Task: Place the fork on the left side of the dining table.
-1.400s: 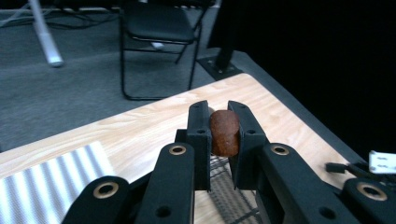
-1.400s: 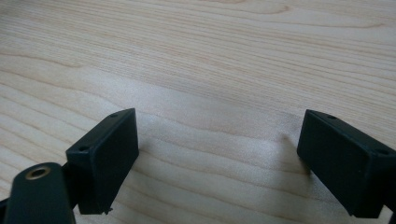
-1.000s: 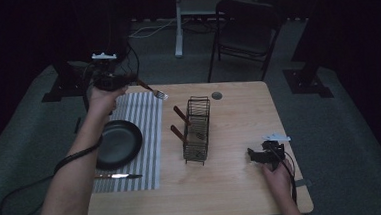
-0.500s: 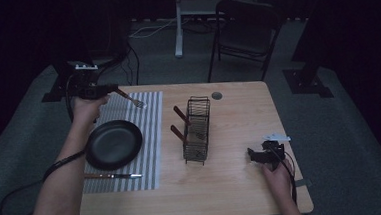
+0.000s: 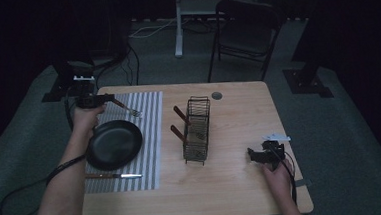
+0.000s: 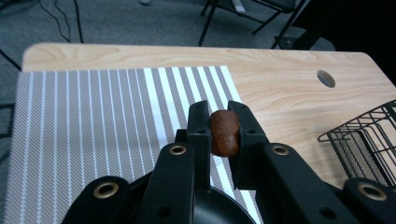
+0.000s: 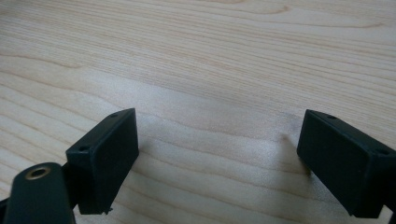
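Note:
My left gripper [image 5: 107, 99] is at the back left of the table, over the far edge of the striped mat [image 5: 150, 135]. It is shut on the brown wooden handle [image 6: 225, 136] of a fork [image 5: 127, 109], whose tines point right over the mat. In the left gripper view the jaws of this gripper [image 6: 223, 120] pinch the handle's end from both sides. My right gripper [image 5: 255, 155] rests low over bare wood at the front right. It is open [image 7: 217, 154], with nothing between the jaws.
A black pan [image 5: 114, 143] lies on the mat, and a knife [image 5: 113, 176] lies in front of it. A black wire rack [image 5: 197, 129] stands mid-table with two wooden handles [image 5: 180, 114] sticking out to its left. A round hole [image 5: 217, 95] marks the tabletop behind the rack.
My left gripper has carried the fork leftward and a little toward the person. The right gripper has stayed still and open.

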`<state>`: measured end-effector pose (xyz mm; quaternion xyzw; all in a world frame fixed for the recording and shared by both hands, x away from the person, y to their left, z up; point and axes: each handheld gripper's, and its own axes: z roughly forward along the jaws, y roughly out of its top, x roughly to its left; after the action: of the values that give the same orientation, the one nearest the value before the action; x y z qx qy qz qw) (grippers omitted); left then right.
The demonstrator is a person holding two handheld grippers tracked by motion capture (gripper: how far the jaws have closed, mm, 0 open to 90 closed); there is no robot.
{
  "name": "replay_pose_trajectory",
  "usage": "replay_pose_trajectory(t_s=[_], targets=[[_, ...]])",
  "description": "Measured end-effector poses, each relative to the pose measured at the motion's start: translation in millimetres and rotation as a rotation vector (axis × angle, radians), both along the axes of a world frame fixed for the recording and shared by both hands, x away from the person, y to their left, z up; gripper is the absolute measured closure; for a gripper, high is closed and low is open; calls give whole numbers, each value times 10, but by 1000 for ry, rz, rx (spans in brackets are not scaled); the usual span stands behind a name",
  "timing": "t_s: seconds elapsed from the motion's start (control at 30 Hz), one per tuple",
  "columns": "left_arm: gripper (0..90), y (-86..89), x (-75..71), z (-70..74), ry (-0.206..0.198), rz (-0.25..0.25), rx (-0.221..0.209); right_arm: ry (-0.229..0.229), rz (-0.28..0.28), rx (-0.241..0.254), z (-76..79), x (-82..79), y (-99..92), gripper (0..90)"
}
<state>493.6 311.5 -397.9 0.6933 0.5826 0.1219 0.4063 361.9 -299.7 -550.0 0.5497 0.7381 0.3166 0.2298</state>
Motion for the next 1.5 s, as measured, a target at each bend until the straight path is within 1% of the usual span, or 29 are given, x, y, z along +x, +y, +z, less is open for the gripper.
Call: replay_pose_trajectory(t_s=[0.03, 0.1, 0.13, 0.17, 0.2, 0.23, 0.4, 0.47, 0.5, 0.6, 0.67, 0.73, 0.77, 0.87, 1.0, 1.03, 1.1, 1.23, 1.3, 1.37, 1.43, 1.5], targets=[[805, 0, 4, -20, 5, -2, -2, 0, 0, 0, 0, 0, 0, 122], [805, 9, 10, -57, 18, -12, -19, 0, 0, 0, 0, 0, 0, 122], [805, 5, 11, -73, 23, -17, -12, 0, 0, 0, 0, 0, 0, 122], [805, 7, 9, -93, 22, -15, -15, 0, 0, 0, 0, 0, 0, 122], [805, 13, 14, -115, 31, -19, -29, 0, 0, 0, 0, 0, 0, 122], [805, 16, 17, -136, 38, -22, -33, 0, 0, 0, 0, 0, 0, 122], [804, 93, 31, -192, 49, -11, -73, 0, 0, 0, 0, 0, 0, 122], [803, 138, 39, -228, 60, 10, -102, 0, 0, 0, 0, 0, 0, 122], [802, 157, 41, -245, 59, 15, -109, 0, 0, 0, 0, 0, 0, 122], [794, 195, 44, -297, 61, 54, -132, 0, 0, 0, 0, 0, 0, 122], [780, 211, 51, -328, 69, 92, -132, 0, 0, 0, 0, 0, 0, 122], [762, 227, 60, -360, 74, 119, -121, 0, 0, 0, 0, 0, 0, 122], [755, 233, 64, -378, 75, 127, -126, 0, 0, 0, 0, 0, 0, 122], [740, 251, 75, -419, 80, 152, -120, 0, 0, 0, 0, 0, 0, 122], [696, 264, 89, -486, 83, 191, -85, 0, 0, 0, 0, 0, 0, 122], [685, 270, 91, -504, 85, 197, -78, 0, 0, 0, 0, 0, 0, 122], [676, 292, 92, -534, 90, 209, -91, 0, 0, 0, 0, 0, 0, 122], [660, 304, 91, -585, 90, 235, -90, 0, 0, 0, 0, 0, 0, 122], [650, 309, 92, -614, 91, 235, -96, 0, 0, 0, 0, 0, 0, 122], [635, 302, 92, -641, 86, 235, -81, 0, 0, 0, 0, 0, 0, 122], [630, 305, 92, -670, 83, 232, -95, 0, 0, 0, 0, 0, 0, 122], [627, 306, 94, -698, 85, 240, -103, 0, 0, 0, 0, 0, 0, 122]])
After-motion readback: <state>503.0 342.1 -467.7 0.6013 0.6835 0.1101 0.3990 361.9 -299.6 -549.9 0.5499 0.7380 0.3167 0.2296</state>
